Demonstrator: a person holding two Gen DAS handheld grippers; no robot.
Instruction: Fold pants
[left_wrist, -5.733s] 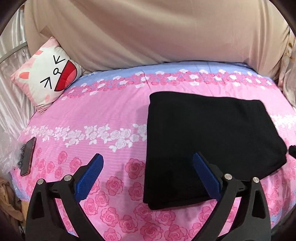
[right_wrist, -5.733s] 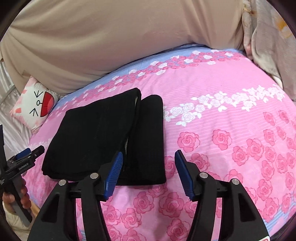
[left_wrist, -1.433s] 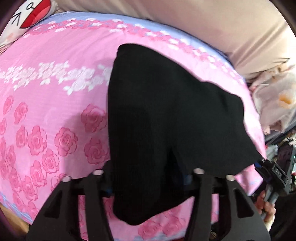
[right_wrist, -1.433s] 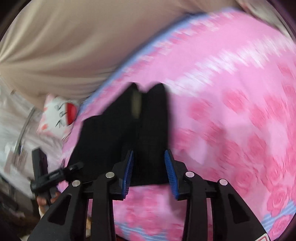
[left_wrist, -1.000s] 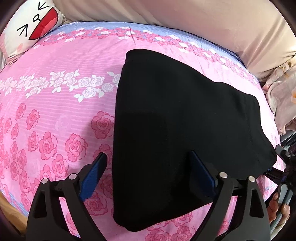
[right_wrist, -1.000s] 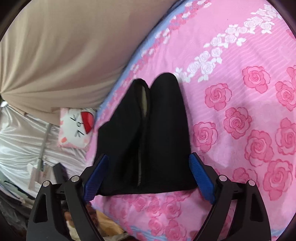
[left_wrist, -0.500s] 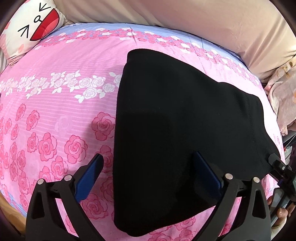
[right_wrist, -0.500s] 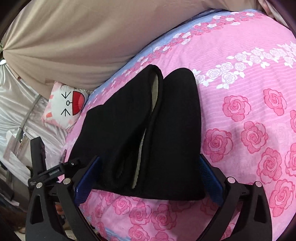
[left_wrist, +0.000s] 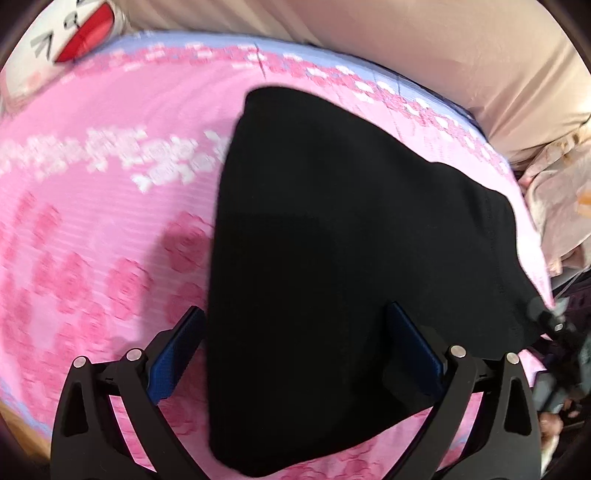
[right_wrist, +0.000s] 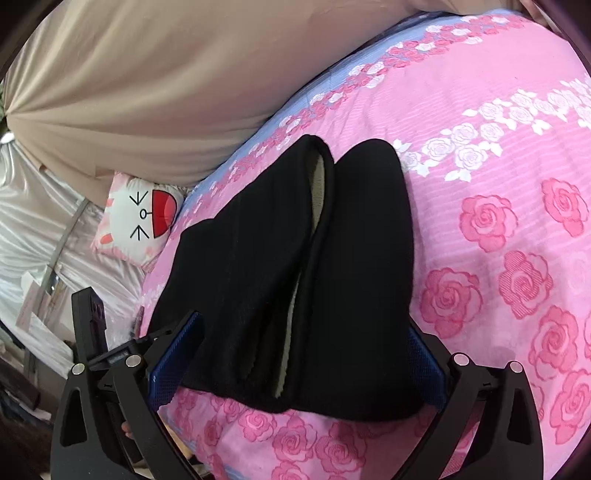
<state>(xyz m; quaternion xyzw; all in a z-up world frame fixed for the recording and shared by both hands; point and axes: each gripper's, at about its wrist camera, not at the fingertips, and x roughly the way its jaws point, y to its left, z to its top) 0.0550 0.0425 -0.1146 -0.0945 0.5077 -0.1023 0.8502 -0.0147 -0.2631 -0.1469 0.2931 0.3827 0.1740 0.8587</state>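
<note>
Black fleece-lined pants (left_wrist: 351, 258) lie folded on the pink rose-print bedsheet (left_wrist: 92, 221); the left gripper (left_wrist: 295, 354) is opening, jaws straddling the near edge, pads clear. From the right, the right gripper (right_wrist: 291, 365) gapes wide astride the stacked legs, gripping nothing, apparently releasing a finished fold.

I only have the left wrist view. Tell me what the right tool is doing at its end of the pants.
Observer: The right tool is open, its blue pads flanking the folded black pants.
Operator: Describe that end of the fold.
Observer: Two folded parts lie side by side, with pale lining showing in the slit between them.
Operator: Report where that end sits.
Observer: On the pink sheet, which shows past its near edge.
</note>
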